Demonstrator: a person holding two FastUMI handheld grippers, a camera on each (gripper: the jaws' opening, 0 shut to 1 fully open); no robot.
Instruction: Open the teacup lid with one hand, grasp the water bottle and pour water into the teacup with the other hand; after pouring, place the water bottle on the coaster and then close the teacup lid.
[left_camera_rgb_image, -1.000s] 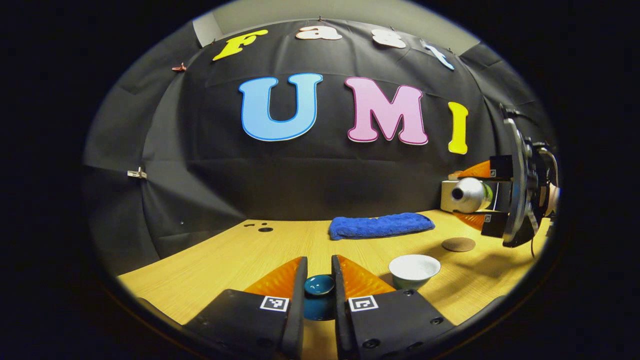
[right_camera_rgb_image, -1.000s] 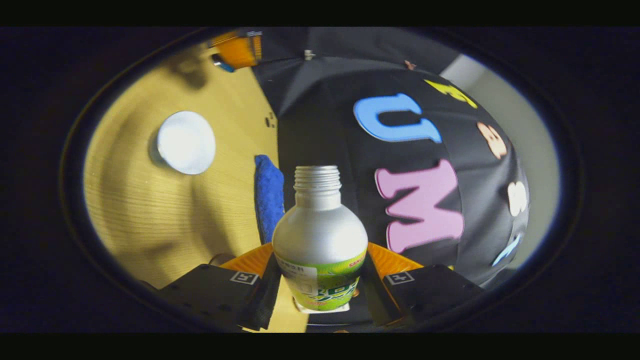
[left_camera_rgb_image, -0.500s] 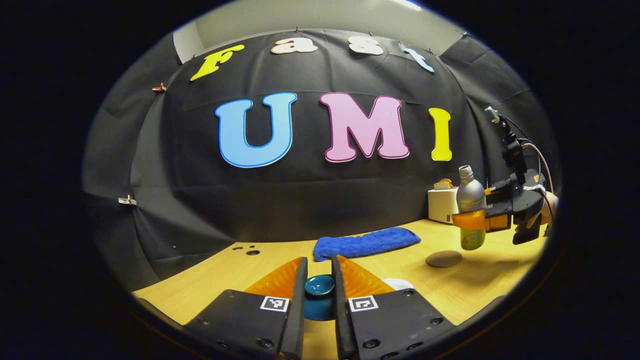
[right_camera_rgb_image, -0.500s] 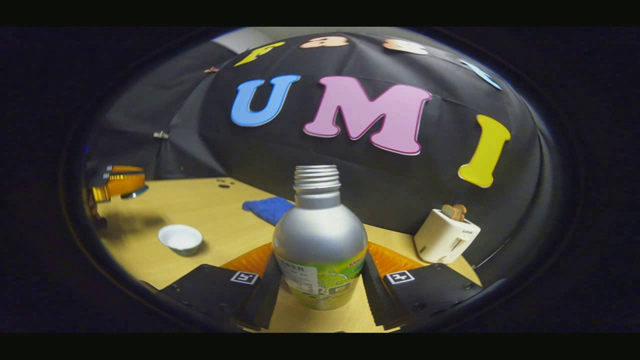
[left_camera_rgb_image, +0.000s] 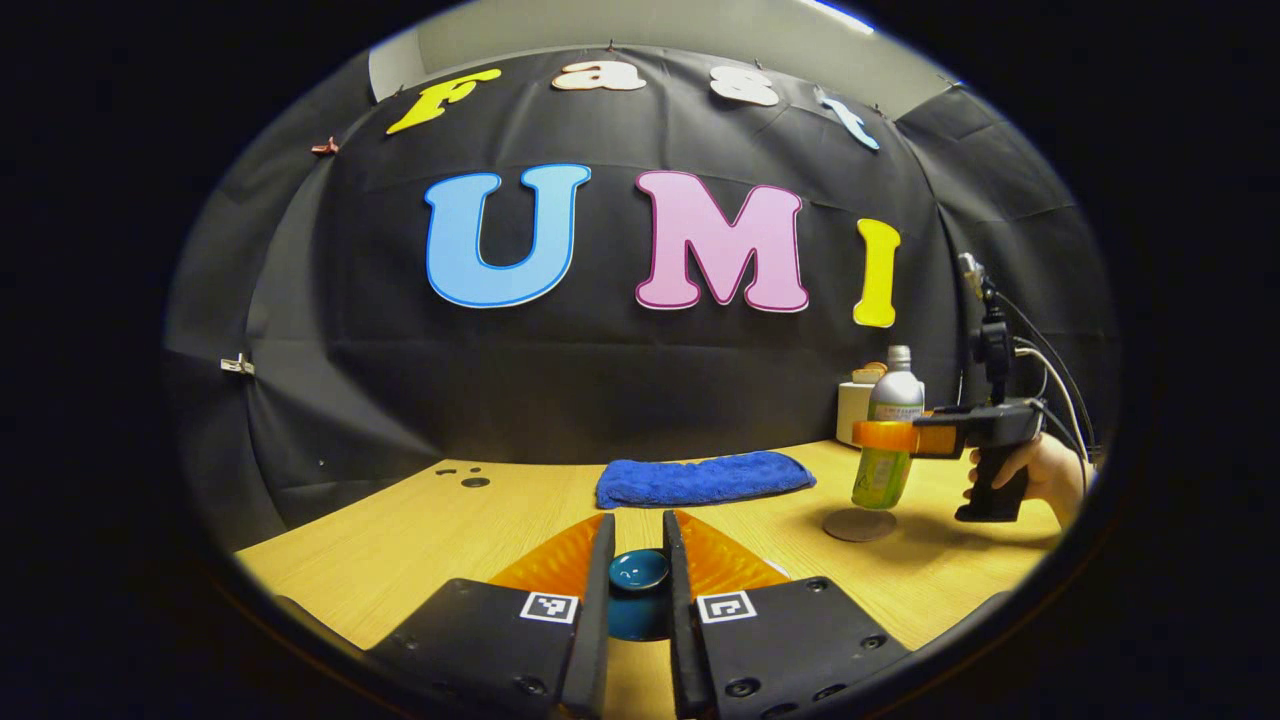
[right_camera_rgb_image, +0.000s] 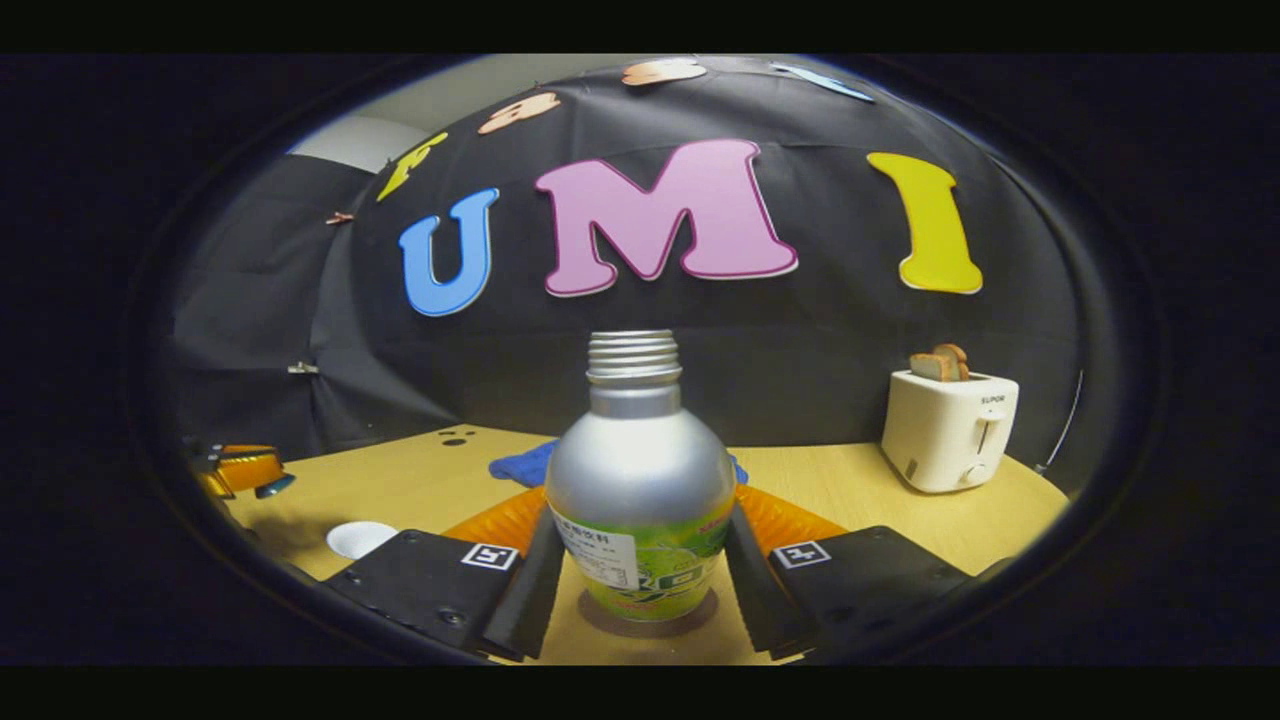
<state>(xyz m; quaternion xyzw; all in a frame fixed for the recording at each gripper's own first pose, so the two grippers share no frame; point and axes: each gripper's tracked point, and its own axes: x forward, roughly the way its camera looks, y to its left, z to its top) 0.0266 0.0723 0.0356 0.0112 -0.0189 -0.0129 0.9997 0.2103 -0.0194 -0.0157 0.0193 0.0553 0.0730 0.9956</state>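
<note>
My left gripper (left_camera_rgb_image: 637, 540) is shut on the small teal teacup lid (left_camera_rgb_image: 638, 575), held above the wooden table (left_camera_rgb_image: 420, 530). The silver water bottle (right_camera_rgb_image: 640, 470) with a green label has no cap and stands upright, with my right gripper (right_camera_rgb_image: 642, 525) shut on its body. In the left gripper view the bottle (left_camera_rgb_image: 888, 440) hangs over the round brown coaster (left_camera_rgb_image: 858, 524), its base just at the disc; contact cannot be told. The coaster (right_camera_rgb_image: 700, 612) shows under the bottle. The white teacup (right_camera_rgb_image: 358, 538) stands uncovered at the lower left, below the left gripper (right_camera_rgb_image: 240, 470).
A folded blue towel (left_camera_rgb_image: 700, 478) lies along the back of the table. A white toaster (right_camera_rgb_image: 948, 430) with bread stands at the back right. A hand (left_camera_rgb_image: 1045, 472) holds the right gripper's handle. Small holes (left_camera_rgb_image: 465, 480) mark the table's far left.
The bottle swung from lying sideways to upright, then came down and over to the coaster. The left gripper kept the lid and drifted slightly; the teacup slid behind its right finger.
</note>
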